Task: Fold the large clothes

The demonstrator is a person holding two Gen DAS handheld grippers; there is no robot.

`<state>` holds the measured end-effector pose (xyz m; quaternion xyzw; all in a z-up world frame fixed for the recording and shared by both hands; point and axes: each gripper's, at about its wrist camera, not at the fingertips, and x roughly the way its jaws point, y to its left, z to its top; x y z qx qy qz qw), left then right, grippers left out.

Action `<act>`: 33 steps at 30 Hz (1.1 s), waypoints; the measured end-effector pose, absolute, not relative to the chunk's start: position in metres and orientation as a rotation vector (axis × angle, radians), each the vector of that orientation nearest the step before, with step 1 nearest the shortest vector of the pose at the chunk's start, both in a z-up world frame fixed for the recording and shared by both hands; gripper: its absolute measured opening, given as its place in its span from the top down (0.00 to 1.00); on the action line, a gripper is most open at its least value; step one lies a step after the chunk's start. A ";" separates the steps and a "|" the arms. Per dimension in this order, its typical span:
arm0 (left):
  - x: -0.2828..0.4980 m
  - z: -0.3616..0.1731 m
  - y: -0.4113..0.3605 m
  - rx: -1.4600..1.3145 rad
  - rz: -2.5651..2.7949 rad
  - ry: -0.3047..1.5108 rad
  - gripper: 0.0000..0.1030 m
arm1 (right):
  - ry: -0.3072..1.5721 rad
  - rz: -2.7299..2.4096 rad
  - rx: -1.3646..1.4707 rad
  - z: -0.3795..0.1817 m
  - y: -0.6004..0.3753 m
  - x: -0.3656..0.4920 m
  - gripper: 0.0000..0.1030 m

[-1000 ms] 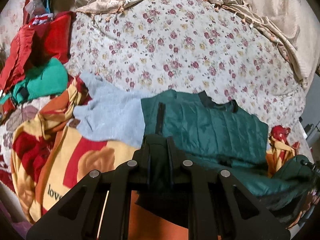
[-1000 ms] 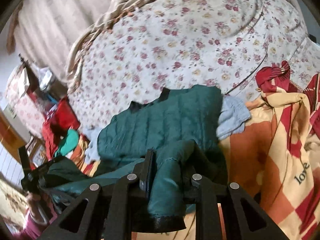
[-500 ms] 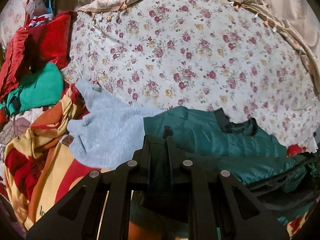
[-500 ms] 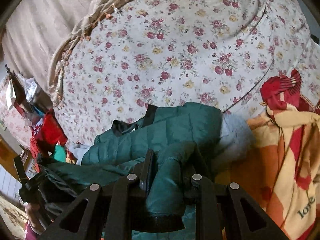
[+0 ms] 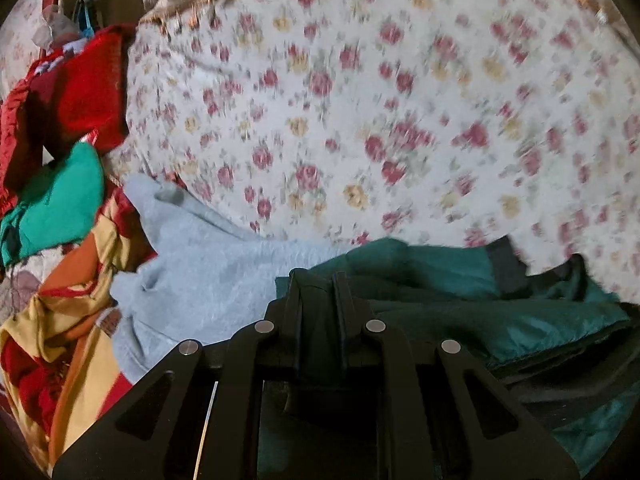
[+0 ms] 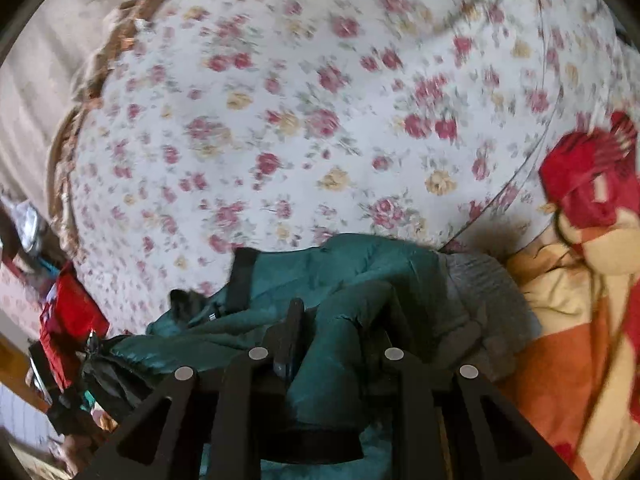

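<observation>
A dark green quilted jacket (image 5: 500,312) lies bunched on the floral bedspread (image 5: 360,120). My left gripper (image 5: 318,300) is shut on a fold of the jacket at the bottom centre of the left wrist view. In the right wrist view the jacket (image 6: 320,272) spreads to the left, and my right gripper (image 6: 340,328) is shut on another thick fold of it. Both views are motion blurred.
A grey sweater (image 5: 208,272) lies left of the jacket and shows in the right wrist view (image 6: 488,300). A yellow, orange and red blanket (image 5: 60,320) is at the near edge. Red (image 5: 80,92) and bright green (image 5: 56,208) clothes pile at the far left.
Both grippers have carried the jacket's held edge forward over its body, toward the collar. The visible jacket has shrunk to a low bunched strip. The bedspread now fills more of both views.
</observation>
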<state>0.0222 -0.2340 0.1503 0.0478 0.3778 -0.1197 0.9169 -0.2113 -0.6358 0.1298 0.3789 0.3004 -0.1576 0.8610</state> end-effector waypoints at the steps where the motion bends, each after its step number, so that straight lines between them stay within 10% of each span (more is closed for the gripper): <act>1: 0.025 0.144 -0.237 0.109 -0.234 0.784 0.88 | 0.602 -0.300 0.817 0.125 -0.639 -0.210 0.70; 6: 0.034 0.126 -0.243 0.098 -0.238 0.815 0.87 | 0.525 -0.245 0.822 0.134 -0.640 -0.224 0.36; 15: 0.037 0.121 -0.247 0.097 -0.236 0.820 0.87 | 0.436 -0.317 0.405 0.208 -0.565 -0.257 0.33; 25: 0.037 0.122 -0.244 0.074 -0.258 0.819 0.84 | 0.701 -0.045 0.097 0.156 -0.447 -0.145 0.33; 31: 0.039 0.132 -0.232 0.024 -0.341 0.833 0.60 | 0.756 -0.125 0.118 0.125 -0.462 -0.095 0.32; 33: 0.034 0.148 -0.217 -0.028 -0.370 0.800 0.24 | 0.765 -0.141 0.160 0.115 -0.473 -0.085 0.32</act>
